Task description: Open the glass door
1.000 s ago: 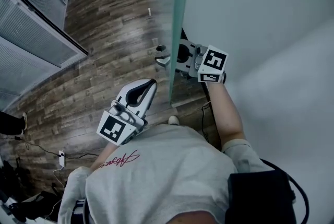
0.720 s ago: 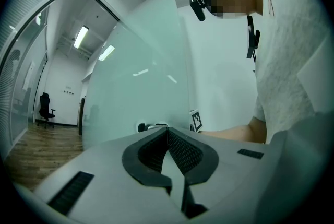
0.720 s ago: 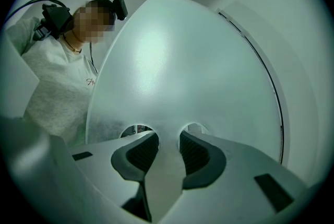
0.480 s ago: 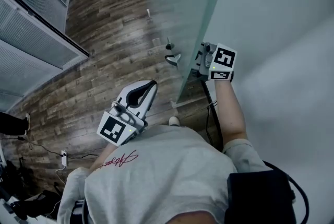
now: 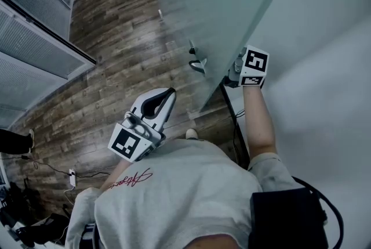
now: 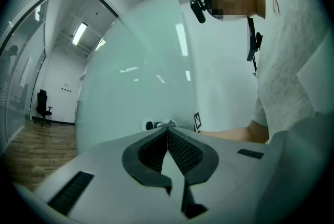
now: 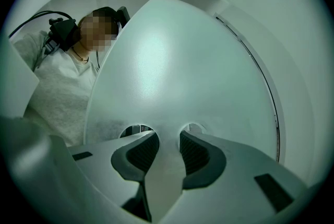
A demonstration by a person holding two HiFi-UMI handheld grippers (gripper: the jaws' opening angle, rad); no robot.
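Observation:
The frosted glass door (image 5: 232, 4) stands partly swung, its free edge slanting down to the floor just ahead of my feet. Its metal handle (image 5: 197, 63) sticks out on the floor side; the left gripper view also shows this handle (image 6: 159, 125). My right gripper (image 5: 236, 71) is on the door's wall side at handle height, mostly hidden behind the glass. In its own view the right gripper (image 7: 168, 139) has its jaws apart, tips at the frosted pane (image 7: 177, 71), nothing seen between the pads. My left gripper (image 5: 168, 94) hangs shut and empty over the floor, clear of the door (image 6: 135, 87).
A wood-plank floor (image 5: 116, 39) runs left of the door. A glass partition with blinds (image 5: 35, 50) lines the far left. A white wall (image 5: 324, 68) closes the right side. Cables (image 5: 235, 120) lie by the door's foot. An office chair (image 6: 43, 105) stands down the corridor.
The door's free edge has swung to the right in the head view. The right gripper moved right and up with it. The floor-side handle shifted right. The left gripper barely shifted.

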